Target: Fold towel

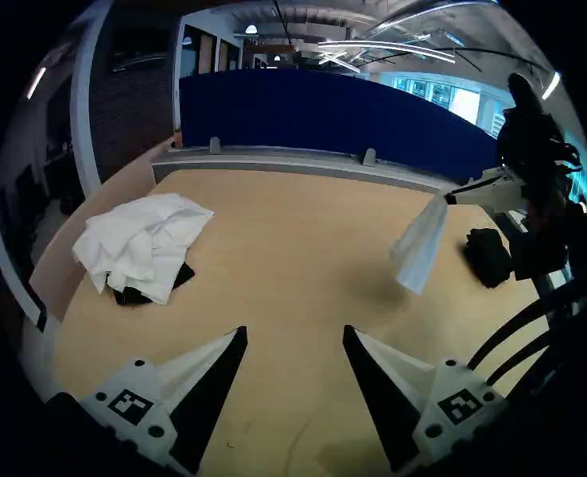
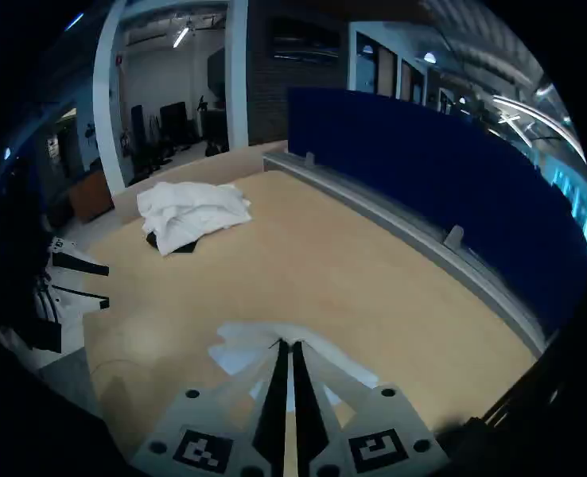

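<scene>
**Two grippers, one towel lifted**

Left gripper view: the left gripper [image 1: 293, 330] hovered over the wooden table [image 1: 293, 230], fingers spread wide and empty, each bearing a black-and-white square marker [image 1: 130, 404]. A pile of white towels [image 1: 142, 242] lay far left. The right gripper [image 1: 451, 199] dangled the towel [image 1: 418, 246] near a dark cloth [image 1: 488, 256], perhaps another towel.

Right gripper view: its fingers were pinched together on the towel's edge, the cloth drooping beneath.

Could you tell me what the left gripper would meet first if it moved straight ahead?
Probably the bare table, since the open left gripper aims between the towel pile on its left and the hanging towel on its right. Depth is unclear; a flatter path would reach the blue partition.
</scene>
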